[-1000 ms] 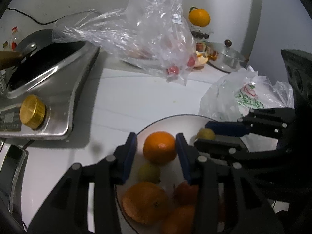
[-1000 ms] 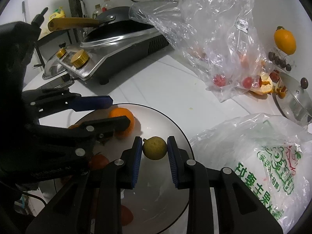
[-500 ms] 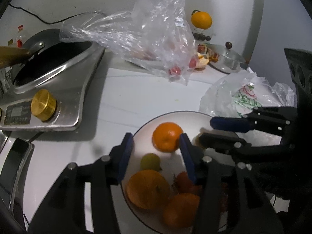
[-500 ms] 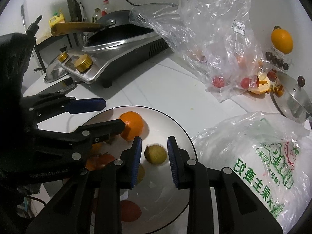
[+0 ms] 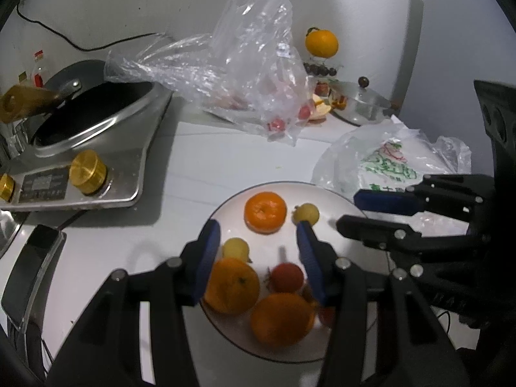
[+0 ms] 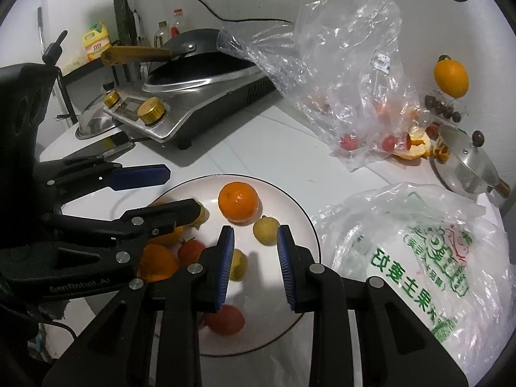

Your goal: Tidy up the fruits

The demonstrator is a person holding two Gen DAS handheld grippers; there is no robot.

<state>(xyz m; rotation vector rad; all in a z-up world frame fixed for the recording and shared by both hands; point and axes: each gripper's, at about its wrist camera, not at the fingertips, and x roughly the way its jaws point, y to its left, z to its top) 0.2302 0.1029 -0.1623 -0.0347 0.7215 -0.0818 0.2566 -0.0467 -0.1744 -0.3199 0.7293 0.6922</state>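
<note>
As seen from left wrist: left gripper (image 5: 258,242) fingers part-spread, empty, over plate (image 5: 225,208); orange (image 5: 265,212) rests ahead of tips, small yellow fruit (image 5: 306,213) just right.

Right wrist: right gripper (image 6: 254,251) fingers narrow-gapped, empty; yellow fruit (image 6: 266,231) lies just beyond tips, slightly left. Right hand nearer.

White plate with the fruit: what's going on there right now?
A person holds two black grippers with blue pads over the round white plate. The left gripper and the right gripper are both open and empty. A small orange mandarin and a small yellow fruit lie loose on the plate, alongside other orange, yellow and red fruit.
</note>
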